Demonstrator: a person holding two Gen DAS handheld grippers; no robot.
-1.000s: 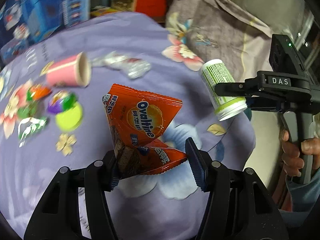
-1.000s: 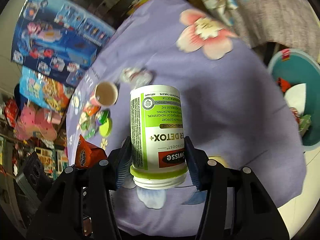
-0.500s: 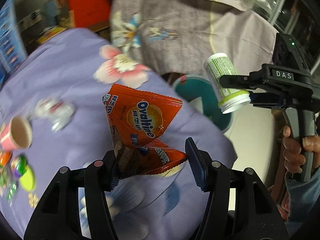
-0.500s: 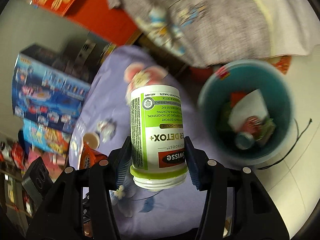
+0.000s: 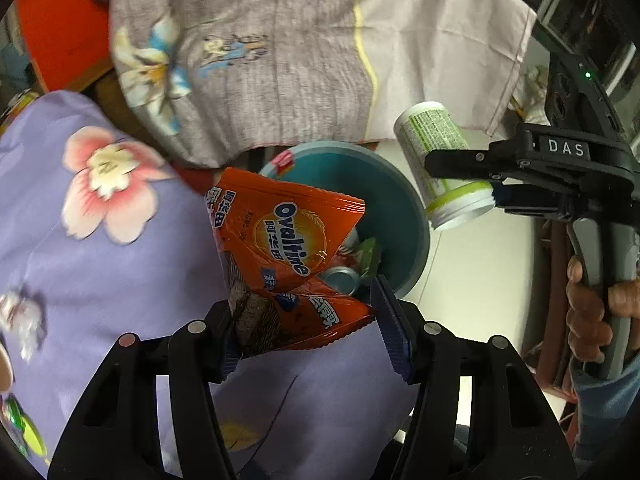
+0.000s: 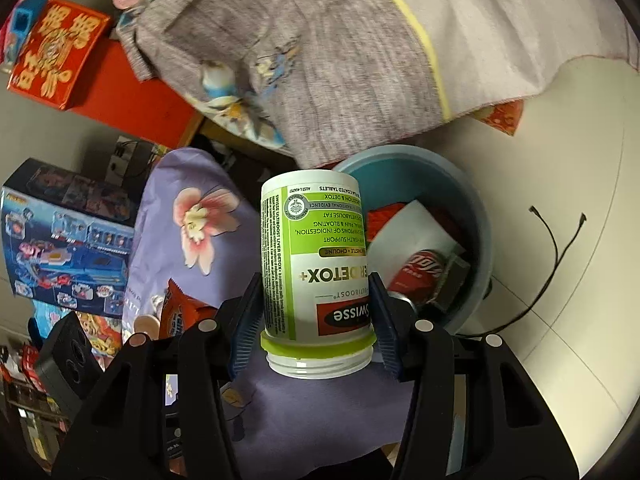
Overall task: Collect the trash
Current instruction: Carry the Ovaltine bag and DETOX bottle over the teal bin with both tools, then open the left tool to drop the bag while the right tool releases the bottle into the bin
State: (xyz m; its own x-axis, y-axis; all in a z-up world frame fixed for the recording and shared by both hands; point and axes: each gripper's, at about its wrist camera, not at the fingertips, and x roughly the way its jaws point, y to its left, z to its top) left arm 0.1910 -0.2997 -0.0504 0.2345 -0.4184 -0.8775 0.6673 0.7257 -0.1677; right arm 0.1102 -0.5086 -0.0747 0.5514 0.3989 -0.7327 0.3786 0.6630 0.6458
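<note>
My left gripper is shut on an orange Ovaltine packet, which stands up between the pads and hides part of the teal bin behind it. The bin sits on the floor past the table edge and holds a can, paper and wrappers. My right gripper is shut on a white and green Swisse supplement bottle, held mouth toward the camera with no lid. The bin lies just right of the bottle. In the left wrist view the right gripper holds the bottle above the bin's right rim.
A purple floral cloth covers the table on the left, with small wrappers at its far left edge. A grey cloth hangs behind the bin. Toy boxes stand to the left. A black cable crosses the pale floor.
Both grippers have swung off the table toward the bin, carrying the packet and the bottle. The cup and wrappers slid out to the left. The bin has come into view under both.
</note>
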